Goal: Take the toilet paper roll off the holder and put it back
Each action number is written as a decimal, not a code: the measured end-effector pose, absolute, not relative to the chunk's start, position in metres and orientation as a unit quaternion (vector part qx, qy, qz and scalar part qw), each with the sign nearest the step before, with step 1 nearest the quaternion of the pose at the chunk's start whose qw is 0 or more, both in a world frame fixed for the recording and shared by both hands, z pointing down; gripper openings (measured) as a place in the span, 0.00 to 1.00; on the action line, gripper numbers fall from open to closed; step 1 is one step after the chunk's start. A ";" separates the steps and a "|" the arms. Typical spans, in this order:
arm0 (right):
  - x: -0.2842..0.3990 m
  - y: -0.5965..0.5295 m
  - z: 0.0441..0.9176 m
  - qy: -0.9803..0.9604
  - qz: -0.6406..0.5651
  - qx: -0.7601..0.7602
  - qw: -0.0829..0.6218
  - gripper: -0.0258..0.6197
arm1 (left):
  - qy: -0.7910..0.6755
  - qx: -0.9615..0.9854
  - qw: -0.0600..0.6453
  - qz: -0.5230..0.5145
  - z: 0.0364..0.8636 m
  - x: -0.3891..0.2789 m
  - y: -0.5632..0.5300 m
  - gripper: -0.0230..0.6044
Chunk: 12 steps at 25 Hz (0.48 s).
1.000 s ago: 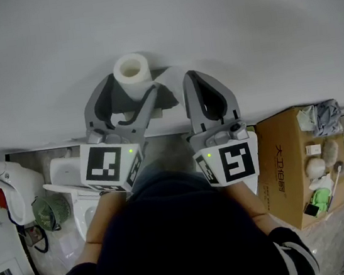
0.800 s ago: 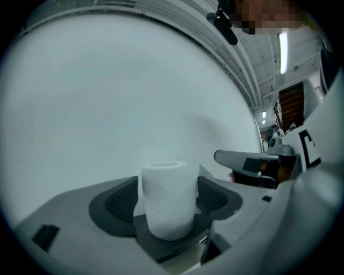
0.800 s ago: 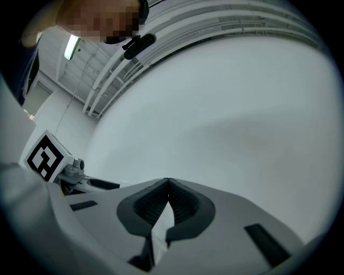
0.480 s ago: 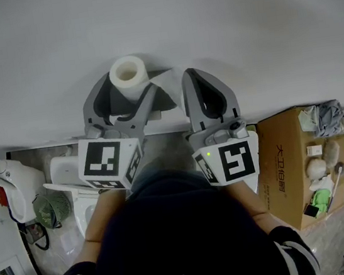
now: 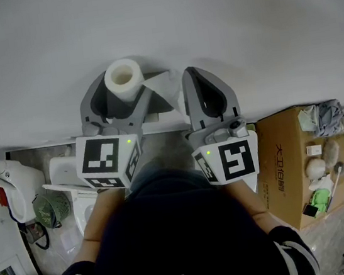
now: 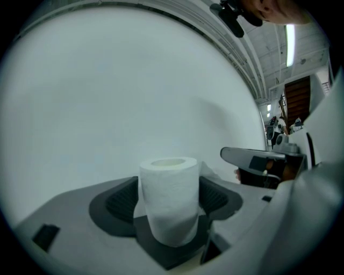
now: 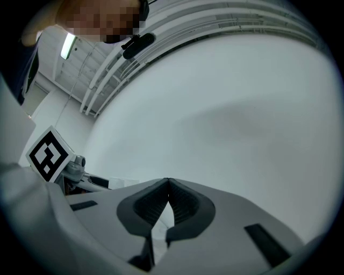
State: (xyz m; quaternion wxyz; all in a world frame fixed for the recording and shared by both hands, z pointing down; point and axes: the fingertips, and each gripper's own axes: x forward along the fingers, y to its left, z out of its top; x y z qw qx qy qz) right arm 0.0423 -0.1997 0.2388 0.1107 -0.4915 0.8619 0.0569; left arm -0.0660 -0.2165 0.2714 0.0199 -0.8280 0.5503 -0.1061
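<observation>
My left gripper (image 5: 123,89) is shut on the white toilet paper roll (image 5: 124,80), which stands upright between its grey jaws close to the white wall. In the left gripper view the roll (image 6: 170,201) fills the space between the dark pads, hollow core facing up. A loose tail of paper (image 5: 166,88) hangs to the roll's right. My right gripper (image 5: 189,77) is beside it, shut with nothing held; its pads (image 7: 185,204) meet at the tips. The holder is hidden behind the grippers.
The white wall (image 5: 206,21) fills the upper half of the head view. Below on the floor stand an open cardboard box (image 5: 287,168) of small items at the right, a white toilet (image 5: 66,177) and a green fan (image 5: 50,212) at the left.
My left gripper has carried the roll a little to the left and up along the wall. The paper tail now shows more. The right gripper has stayed put.
</observation>
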 end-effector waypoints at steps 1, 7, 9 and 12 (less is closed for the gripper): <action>0.042 -0.200 0.239 0.862 0.057 -0.492 0.111 0.07 | 0.552 -0.826 0.022 -0.111 0.272 -0.066 -0.217 0.56; 0.044 -0.202 0.240 0.862 0.055 -0.492 0.110 0.07 | 0.557 -0.822 0.026 -0.115 0.273 -0.066 -0.220 0.56; 0.045 -0.203 0.241 0.861 0.055 -0.493 0.110 0.07 | 0.558 -0.821 0.030 -0.117 0.273 -0.065 -0.221 0.56; 0.047 -0.204 0.242 0.860 0.054 -0.495 0.109 0.07 | 0.561 -0.819 0.033 -0.117 0.273 -0.066 -0.223 0.56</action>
